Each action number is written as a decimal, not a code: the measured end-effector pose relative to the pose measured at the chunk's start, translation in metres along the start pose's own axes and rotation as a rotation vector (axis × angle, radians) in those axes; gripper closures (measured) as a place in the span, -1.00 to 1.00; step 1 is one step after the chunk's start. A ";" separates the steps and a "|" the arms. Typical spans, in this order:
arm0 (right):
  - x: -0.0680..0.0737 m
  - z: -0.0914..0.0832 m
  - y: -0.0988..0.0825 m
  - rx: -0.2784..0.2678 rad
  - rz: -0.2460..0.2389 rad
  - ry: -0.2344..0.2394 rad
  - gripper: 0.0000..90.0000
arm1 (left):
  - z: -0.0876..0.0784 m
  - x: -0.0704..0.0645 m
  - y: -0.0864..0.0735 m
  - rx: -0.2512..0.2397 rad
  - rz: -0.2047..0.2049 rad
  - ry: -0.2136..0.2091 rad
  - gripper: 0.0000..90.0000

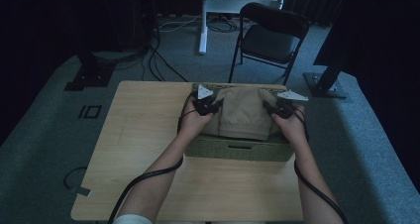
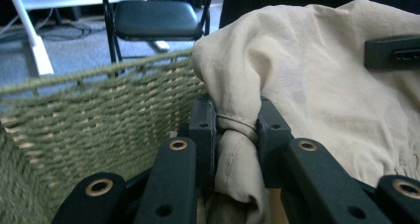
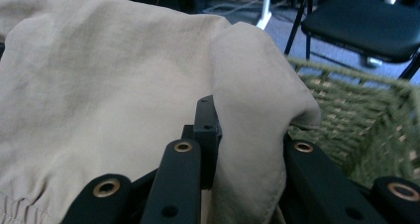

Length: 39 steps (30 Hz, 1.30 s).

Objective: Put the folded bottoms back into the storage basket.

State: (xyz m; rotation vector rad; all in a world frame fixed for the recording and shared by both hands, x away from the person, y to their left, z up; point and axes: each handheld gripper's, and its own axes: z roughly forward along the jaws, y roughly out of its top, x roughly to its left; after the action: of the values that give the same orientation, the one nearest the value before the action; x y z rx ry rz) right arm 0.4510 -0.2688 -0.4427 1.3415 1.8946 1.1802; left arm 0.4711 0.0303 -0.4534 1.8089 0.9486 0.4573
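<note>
A beige folded cloth garment (image 1: pixel 242 112) lies inside a green woven basket (image 1: pixel 237 152) at the far middle of the wooden table. My left gripper (image 1: pixel 207 106) is shut on the garment's left edge; in the left gripper view its jaws pinch a bunched fold of the cloth (image 2: pixel 236 135). My right gripper (image 1: pixel 280 108) is shut on the right edge, and in the right gripper view a fold of the garment (image 3: pixel 250 135) fills the gap between its jaws. Both grippers hold the cloth low, within the basket's walls (image 2: pixel 99 120).
The basket's woven wall (image 3: pixel 356 130) stands close beside each gripper. A black folding chair (image 1: pixel 272 35) and a white desk leg (image 1: pixel 203 21) stand on the grey carpet beyond the table. Bare tabletop (image 1: pixel 143 130) lies left and in front of the basket.
</note>
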 end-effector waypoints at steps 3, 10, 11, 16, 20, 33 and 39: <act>0.001 0.007 -0.005 0.029 0.005 0.006 0.71 | 0.007 0.005 -0.007 0.055 -0.006 0.012 0.68; 0.002 0.026 -0.019 0.114 0.001 -0.007 0.70 | 0.020 0.008 -0.018 0.121 -0.030 0.030 0.66; 0.002 0.028 -0.020 0.123 0.007 -0.009 0.70 | 0.022 0.008 -0.019 0.123 -0.032 0.032 0.65; -0.001 0.036 -0.026 0.170 0.024 -0.019 0.67 | 0.030 0.010 -0.024 0.140 -0.044 0.045 0.60; -0.003 0.042 -0.031 0.193 0.034 -0.031 0.53 | 0.033 0.011 -0.025 0.153 -0.028 0.058 0.47; -0.003 0.041 -0.025 0.151 0.028 0.008 -0.43 | 0.026 0.011 -0.015 0.140 -0.029 0.109 -0.54; 0.004 0.035 -0.015 0.128 -0.018 0.024 -0.63 | 0.014 0.003 -0.001 0.120 -0.015 0.073 -0.61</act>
State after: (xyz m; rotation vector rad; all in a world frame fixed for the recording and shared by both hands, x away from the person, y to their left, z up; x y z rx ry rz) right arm 0.4709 -0.2544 -0.4727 1.3797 2.0244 1.0866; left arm 0.4823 0.0242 -0.4606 1.9023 1.0594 0.4682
